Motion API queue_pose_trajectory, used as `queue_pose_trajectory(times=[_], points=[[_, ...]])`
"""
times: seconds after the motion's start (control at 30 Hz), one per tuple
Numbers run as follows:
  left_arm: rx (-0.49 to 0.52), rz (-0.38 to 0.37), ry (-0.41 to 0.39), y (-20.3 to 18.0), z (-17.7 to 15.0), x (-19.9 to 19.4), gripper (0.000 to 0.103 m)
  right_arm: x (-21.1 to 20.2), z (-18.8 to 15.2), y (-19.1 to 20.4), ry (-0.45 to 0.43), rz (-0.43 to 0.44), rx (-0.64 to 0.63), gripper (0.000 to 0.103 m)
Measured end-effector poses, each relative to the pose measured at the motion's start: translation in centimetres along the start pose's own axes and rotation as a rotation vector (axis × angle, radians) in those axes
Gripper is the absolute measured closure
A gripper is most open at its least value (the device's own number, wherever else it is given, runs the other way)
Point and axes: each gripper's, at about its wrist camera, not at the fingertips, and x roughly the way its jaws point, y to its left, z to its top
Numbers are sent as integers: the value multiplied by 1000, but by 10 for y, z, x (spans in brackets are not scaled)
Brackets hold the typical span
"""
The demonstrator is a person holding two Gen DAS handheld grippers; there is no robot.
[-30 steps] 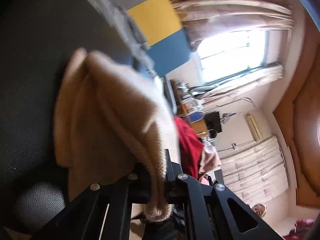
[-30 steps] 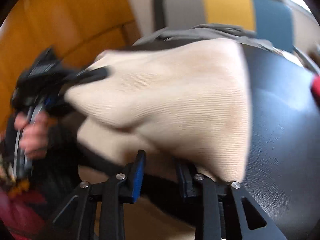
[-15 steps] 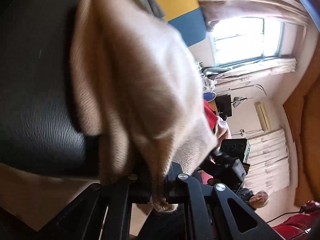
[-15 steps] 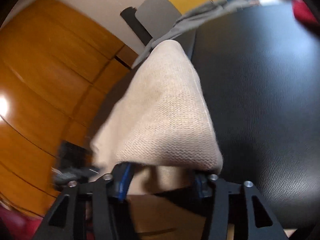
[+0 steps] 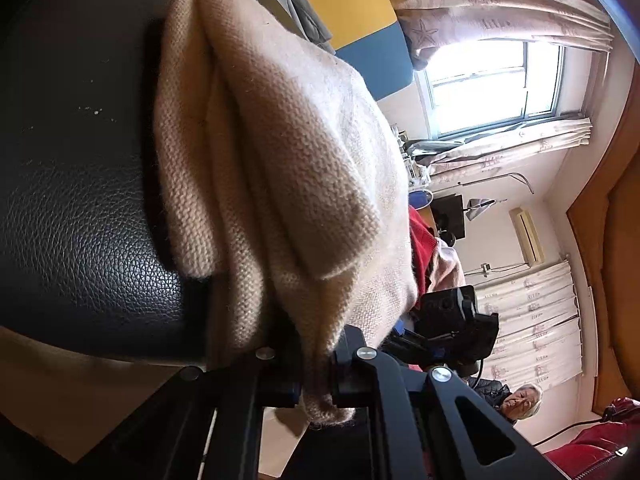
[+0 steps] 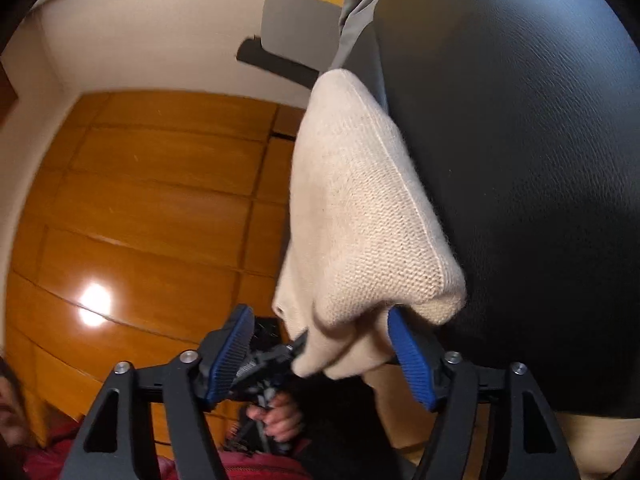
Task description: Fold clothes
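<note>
Soft cream knitted sweater (image 5: 288,168), bunched in folds, draped over the edge of a black leather table (image 5: 72,216). Pinched tight at its hem in the left gripper (image 5: 316,376). Right gripper (image 6: 320,344) wide open, blue pads (image 6: 412,356) touching knit, gripping nothing.

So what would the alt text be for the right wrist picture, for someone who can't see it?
The right hand-held gripper stands open, its blue-padded fingers spread under a cream knitted garment that drapes over the edge of a black leather surface. Behind are orange wooden wall panels, and below, a hand grips the other gripper.
</note>
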Motion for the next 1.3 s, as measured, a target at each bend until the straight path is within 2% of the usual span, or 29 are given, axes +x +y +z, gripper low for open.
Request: queue_pose_trajectory(times=[0.03, 0.07, 0.1, 0.17, 0.23, 0.27, 0.37, 0.47, 0.53, 0.63, 0.67, 0.77, 0.8, 0.87, 0.93, 1.0, 1.07, 1.17, 1.3], points=[[6, 6, 3, -1, 0, 3, 95, 1, -1, -1, -13, 3, 7, 33], [25, 13, 7, -6, 1, 9, 95, 1, -2, -2, -25, 5, 15, 44], [59, 26, 9, -9, 6, 11, 95, 2, -3, -3, -38, 8, 22, 50], [139, 60, 4, -19, 22, 17, 95, 9, 4, -1, -57, -30, 12, 81], [191, 107, -25, -25, 45, 22, 95, 24, 21, 1, -78, -105, 2, 88], [186, 121, -36, -24, 55, 23, 95, 29, 28, 2, -90, -105, 4, 90], [117, 117, -92, -27, 79, 12, 95, 34, 47, 12, -113, -92, -5, 92], [172, 53, -145, -50, 68, -12, 95, 24, 49, 40, -141, -23, -85, 93], [196, 53, -158, -53, 54, -24, 95, 20, 43, 43, -125, -55, -119, 93], [132, 102, -134, -26, 44, -22, 95, 35, 27, 21, -25, -120, -97, 93], [89, 91, -138, -13, 40, -23, 95, 40, 22, 13, 4, -138, -89, 93], [-3, 37, -160, 14, 28, -29, 95, 47, 15, 4, 15, -145, -73, 93], [-4, 20, -170, 13, 27, -30, 95, 49, 14, 3, 15, -153, -71, 93], [36, -22, -199, 4, 24, -35, 95, 45, 17, 7, -3, -109, -51, 93], [46, -30, -238, 4, 23, -43, 95, 37, 15, 26, -26, -64, -128, 93], [35, -19, -264, 10, 21, -48, 95, 50, 9, 27, 43, -156, -189, 93], [12, 25, -231, 23, 18, -42, 96, 63, 4, 27, 107, -239, -241, 93], [38, 58, -216, 22, 17, -45, 96, 70, 4, 10, 91, -212, -172, 94], [-1, 12, -223, 26, 22, -42, 95, 71, 7, 11, 103, -228, -170, 94]])
